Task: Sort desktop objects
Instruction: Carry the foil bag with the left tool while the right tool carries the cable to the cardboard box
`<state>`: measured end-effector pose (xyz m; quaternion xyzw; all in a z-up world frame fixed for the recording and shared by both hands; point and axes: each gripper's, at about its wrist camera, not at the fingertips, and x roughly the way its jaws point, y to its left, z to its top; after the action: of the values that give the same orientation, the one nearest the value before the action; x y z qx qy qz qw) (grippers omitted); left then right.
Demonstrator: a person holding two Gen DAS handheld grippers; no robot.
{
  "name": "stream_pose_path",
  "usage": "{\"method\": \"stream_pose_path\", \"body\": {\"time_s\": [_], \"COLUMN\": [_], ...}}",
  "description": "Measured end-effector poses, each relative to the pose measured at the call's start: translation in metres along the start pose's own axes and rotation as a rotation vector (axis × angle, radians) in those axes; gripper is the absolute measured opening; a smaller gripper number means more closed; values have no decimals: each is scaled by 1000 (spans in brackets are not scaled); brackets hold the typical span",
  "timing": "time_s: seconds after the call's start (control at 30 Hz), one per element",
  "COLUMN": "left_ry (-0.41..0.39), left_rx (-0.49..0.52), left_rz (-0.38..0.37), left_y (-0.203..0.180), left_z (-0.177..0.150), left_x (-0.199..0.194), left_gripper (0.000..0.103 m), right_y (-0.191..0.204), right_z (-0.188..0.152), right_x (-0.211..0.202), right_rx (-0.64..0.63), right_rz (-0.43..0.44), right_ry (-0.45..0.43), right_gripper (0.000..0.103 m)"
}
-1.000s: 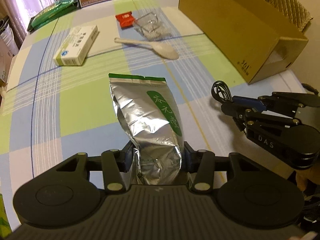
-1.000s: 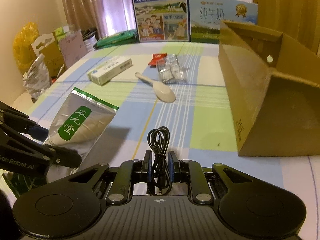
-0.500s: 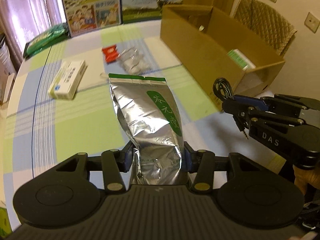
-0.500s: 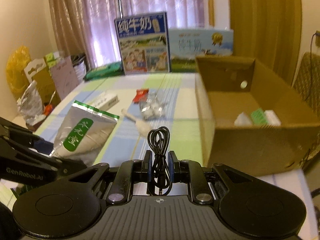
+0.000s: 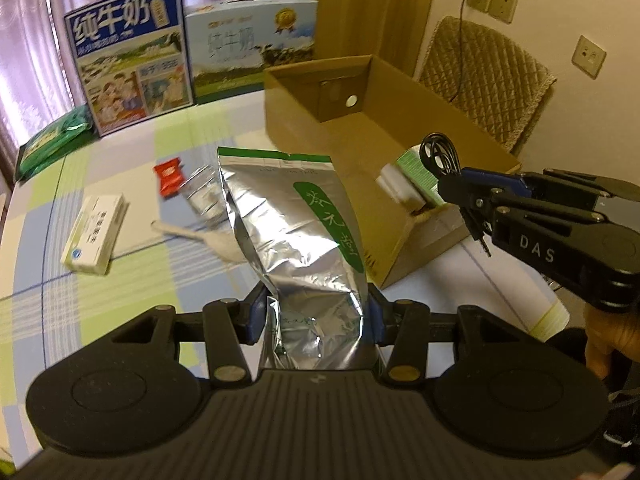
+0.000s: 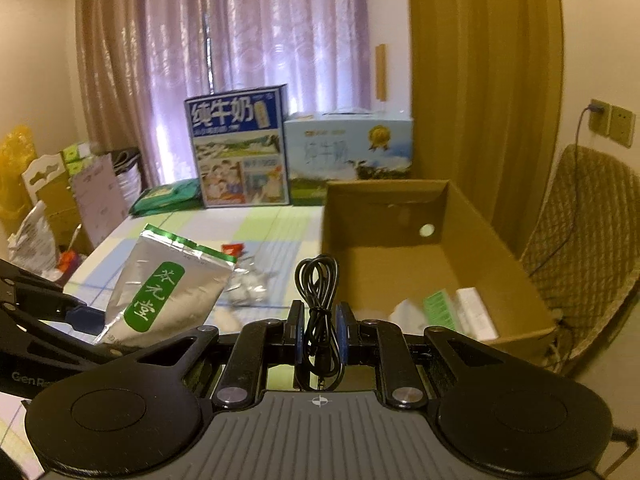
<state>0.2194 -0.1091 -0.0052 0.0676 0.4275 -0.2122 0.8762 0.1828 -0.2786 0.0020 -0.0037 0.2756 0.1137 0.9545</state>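
My left gripper (image 5: 314, 314) is shut on a silver foil pouch (image 5: 292, 232) with a green label, held up above the checked tablecloth. The same silver pouch (image 6: 160, 292) appears at the left in the right wrist view. My right gripper (image 6: 318, 334) is shut on a coiled black cable (image 6: 318, 296); from the left wrist view that black cable (image 5: 440, 156) hangs over the near corner of the open cardboard box (image 5: 404, 216). The cardboard box (image 6: 384, 248) holds a green-and-white carton (image 6: 440, 308) and white packs.
On the table lie a white medicine box (image 5: 94, 234), a white spoon (image 5: 204, 238), a red packet (image 5: 170, 176) and a clear bag (image 5: 204, 196). Two milk cartons (image 5: 132, 56) stand at the far edge. A padded chair (image 5: 488, 80) is behind the box.
Both grippers have risen and tilted up with their loads, and the box interior has come into view. The right gripper with the cable now sits closer over the box's near corner.
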Motion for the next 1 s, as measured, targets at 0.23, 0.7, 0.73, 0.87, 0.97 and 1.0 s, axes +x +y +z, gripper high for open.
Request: {"method": "stream_pose_path", "body": {"time_s": [0.23, 0.7, 0.73, 0.87, 0.97, 1.0], "left_ry": [-16, -39, -40, -42, -44, -44], "left_rx": [39, 58, 55, 46, 32, 26], "left_rz": [-25, -80, -81, -81, -84, -85], "left_y": [-22, -60, -61, -65, -66, -66], "left_z": [30, 93, 97, 110, 117, 119], "left_x": [10, 49, 52, 64, 72, 75], "left_gripper": [43, 43, 43, 43, 43, 43], "right_y": [-31, -94, -98, -109, -116, -118], "right_z": [16, 41, 41, 44, 46, 47], "right_x": [1, 23, 25, 35, 43, 45], "right_rx": [12, 40, 41, 51, 58, 59], "right_rz": [-38, -88, -88, -89, -89, -88], "right_ry": [-21, -19, -17, -11, -6, -5], "right_gripper": [13, 13, 13, 13, 13, 13]}}
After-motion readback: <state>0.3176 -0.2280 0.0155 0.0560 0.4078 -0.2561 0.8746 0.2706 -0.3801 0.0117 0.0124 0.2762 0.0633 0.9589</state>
